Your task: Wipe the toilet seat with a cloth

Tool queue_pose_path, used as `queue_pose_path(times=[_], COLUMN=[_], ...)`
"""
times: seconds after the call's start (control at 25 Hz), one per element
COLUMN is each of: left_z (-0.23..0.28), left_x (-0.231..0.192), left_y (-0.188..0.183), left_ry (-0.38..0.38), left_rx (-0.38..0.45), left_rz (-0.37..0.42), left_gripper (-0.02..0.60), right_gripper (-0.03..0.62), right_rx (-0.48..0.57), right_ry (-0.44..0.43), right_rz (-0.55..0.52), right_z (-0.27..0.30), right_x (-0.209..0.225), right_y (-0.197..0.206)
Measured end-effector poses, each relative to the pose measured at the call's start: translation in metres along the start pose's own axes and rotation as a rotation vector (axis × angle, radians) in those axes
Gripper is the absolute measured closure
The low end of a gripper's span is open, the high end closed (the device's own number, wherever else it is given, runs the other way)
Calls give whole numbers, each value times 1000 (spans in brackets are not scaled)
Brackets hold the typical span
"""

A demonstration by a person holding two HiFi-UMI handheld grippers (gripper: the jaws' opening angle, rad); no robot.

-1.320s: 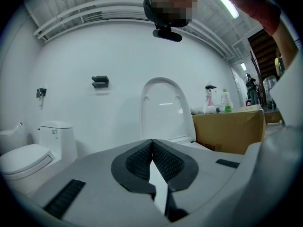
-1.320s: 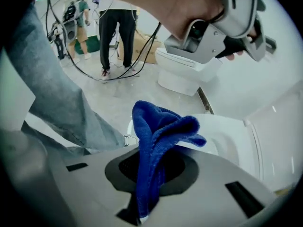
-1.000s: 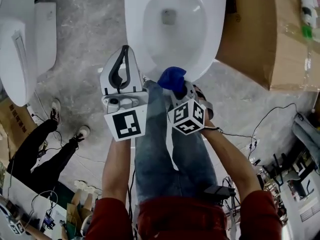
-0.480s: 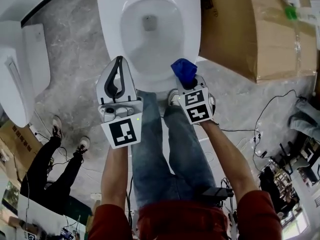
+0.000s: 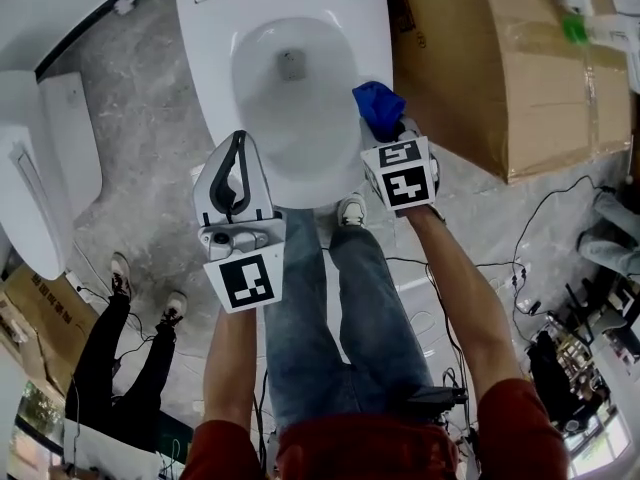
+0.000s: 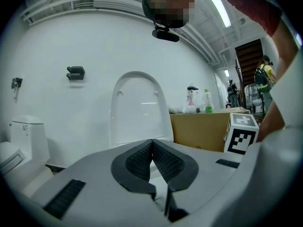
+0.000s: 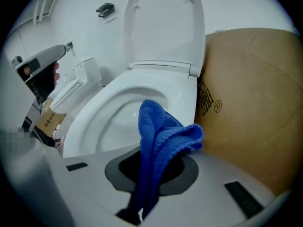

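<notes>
The white toilet seat [image 5: 222, 88] rings an open bowl [image 5: 290, 78]; its lid [image 7: 163, 27] stands upright behind. A blue cloth [image 5: 379, 107] is bunched in my right gripper [image 5: 385, 118], which is shut on it just above the seat's right edge; in the right gripper view the blue cloth [image 7: 158, 141] sticks up from the jaws over the seat rim [image 7: 90, 122]. My left gripper [image 5: 238, 163] hovers at the seat's front left edge, shut with nothing in it; the left gripper [image 6: 152, 148] has its pads pressed together, pointing at the raised lid [image 6: 137, 108].
A large cardboard box [image 5: 500, 68] stands right beside the toilet, close to my right gripper. A second toilet [image 5: 45, 158] sits at the left. Another person's legs [image 5: 120, 338] are on the floor at lower left. Cables [image 5: 520, 258] trail at the right.
My right gripper has carried the cloth from the front of the bowl around to its right side. The left gripper has shifted a little. The toilet sits lower and nearer in view.
</notes>
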State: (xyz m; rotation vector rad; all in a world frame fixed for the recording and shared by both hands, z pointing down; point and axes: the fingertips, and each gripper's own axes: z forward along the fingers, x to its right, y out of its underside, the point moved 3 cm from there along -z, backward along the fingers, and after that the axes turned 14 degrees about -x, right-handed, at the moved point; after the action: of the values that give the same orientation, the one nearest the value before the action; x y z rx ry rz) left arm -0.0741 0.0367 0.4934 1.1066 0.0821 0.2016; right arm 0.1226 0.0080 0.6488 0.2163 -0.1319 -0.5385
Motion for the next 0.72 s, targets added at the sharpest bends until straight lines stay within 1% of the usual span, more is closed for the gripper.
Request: queue_pose_path(times=[0.4,0.6,0.72], left_z=[32,46,52], left_x=[-14,-23,-27], left_y=[-9,-11,-11], left_ry=[16,26,30], left_rx=[-4,-11,-17], left_rz=[-12,-16,-18], left_gripper=[566,566,566], right_gripper=[537,537,537], right_rx=[63,103,122], right_ry=[63,74,101], right_rz=[27,60,57], right_z=[19,28,31], right_x=[44,68,82], right_y=[-89,-141,-174])
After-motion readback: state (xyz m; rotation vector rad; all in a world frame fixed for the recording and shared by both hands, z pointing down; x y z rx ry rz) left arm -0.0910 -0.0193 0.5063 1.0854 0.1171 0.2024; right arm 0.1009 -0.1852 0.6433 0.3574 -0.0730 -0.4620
